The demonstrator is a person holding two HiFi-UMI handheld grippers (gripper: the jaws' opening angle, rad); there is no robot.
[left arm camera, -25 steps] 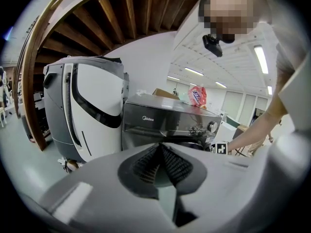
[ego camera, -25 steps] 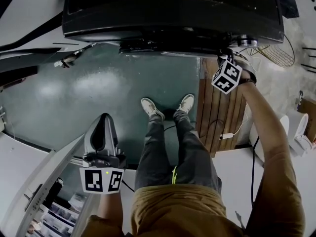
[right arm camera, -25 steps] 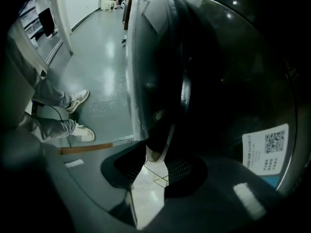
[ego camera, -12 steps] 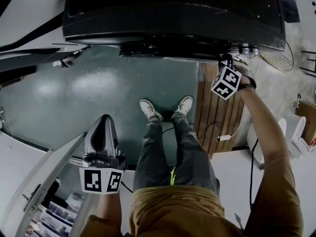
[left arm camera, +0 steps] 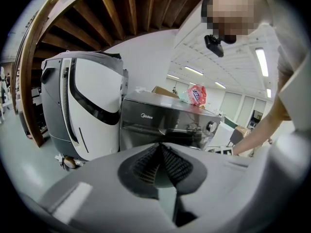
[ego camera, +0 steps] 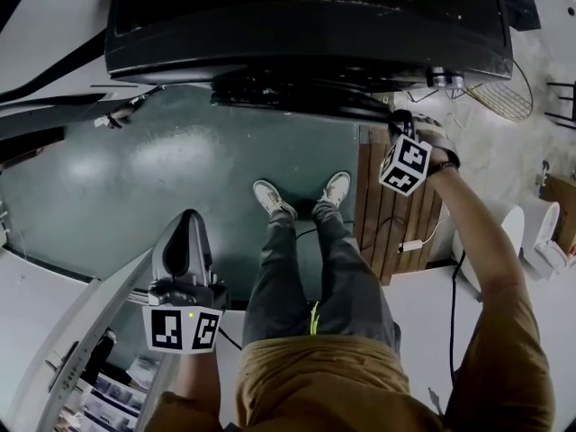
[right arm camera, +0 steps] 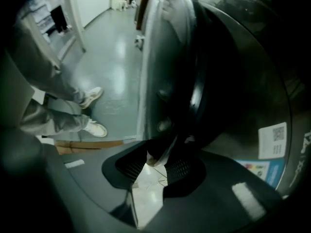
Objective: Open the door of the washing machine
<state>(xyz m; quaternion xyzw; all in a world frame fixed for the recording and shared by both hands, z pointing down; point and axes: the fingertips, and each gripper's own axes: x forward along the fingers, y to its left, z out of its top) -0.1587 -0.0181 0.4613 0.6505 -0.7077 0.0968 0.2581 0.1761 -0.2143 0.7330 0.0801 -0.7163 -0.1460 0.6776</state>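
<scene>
The dark washing machine (ego camera: 306, 25) fills the top of the head view and stands mid-frame (left arm camera: 165, 123) in the left gripper view. Its round door (ego camera: 297, 99) stands slightly ajar from the front. My right gripper (ego camera: 396, 122) points steeply down at the door's right edge. In the right gripper view the door (right arm camera: 170, 72) rises edge-on, and the right gripper (right arm camera: 158, 155) is shut on its rim. My left gripper (ego camera: 184, 234) hangs well back at lower left, shut and holding nothing; it (left arm camera: 160, 149) faces the machine from a distance.
Wooden boards (ego camera: 396, 214) lie on the floor under my right arm. My feet (ego camera: 274, 196) stand on the green floor before the machine. A white-and-grey appliance (left arm camera: 82, 110) stands to the machine's left. A white shelf unit (ego camera: 72, 331) sits lower left. A pink bag (left arm camera: 197, 95) lies on top.
My right gripper has moved away from the machine's front, toward me, and the door's edge has come out with it. The left gripper has stayed put.
</scene>
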